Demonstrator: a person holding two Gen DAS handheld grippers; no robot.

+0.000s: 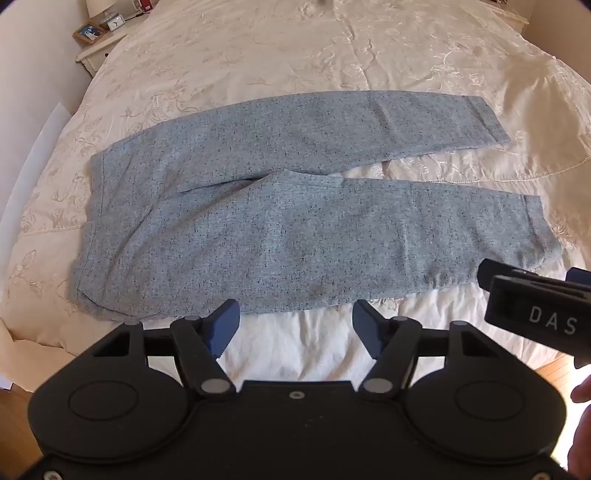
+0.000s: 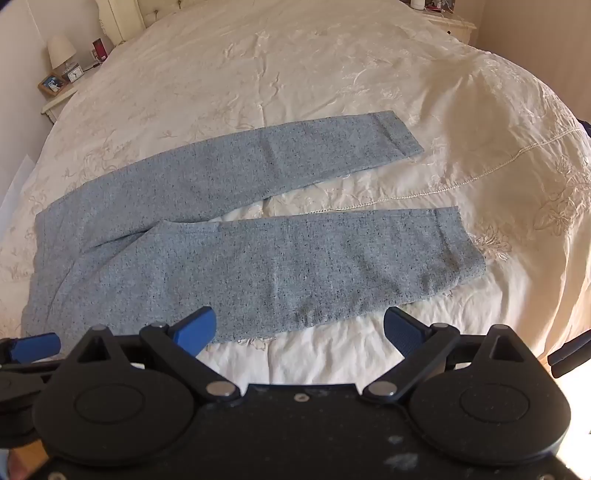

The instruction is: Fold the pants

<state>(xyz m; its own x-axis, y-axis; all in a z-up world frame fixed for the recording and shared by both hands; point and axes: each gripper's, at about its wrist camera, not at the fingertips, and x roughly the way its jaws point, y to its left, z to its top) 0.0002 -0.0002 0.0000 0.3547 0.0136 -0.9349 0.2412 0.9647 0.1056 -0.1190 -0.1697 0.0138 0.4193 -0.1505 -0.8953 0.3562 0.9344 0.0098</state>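
Note:
A pair of speckled grey-blue pants (image 1: pixel 280 206) lies flat on the cream bedspread (image 1: pixel 295 55), waist to the left and the two legs spread apart toward the right. My left gripper (image 1: pixel 293 325) hovers open just short of the near leg's lower edge, nothing between its blue fingers. In the right wrist view the same pants (image 2: pixel 258 258) stretch across the bed, and my right gripper (image 2: pixel 299 328) stands wide open over the near leg's edge, holding nothing. The right gripper's black body shows at the right of the left wrist view.
A bedside table (image 1: pixel 99 40) with a lamp, a clock and a framed picture stands at the far left of the bed. A second nightstand (image 2: pixel 450 24) sits at the far right. Wooden floor (image 1: pixel 554 373) shows beyond the bed's near edge. A hand (image 1: pixel 581 413) is at the right border.

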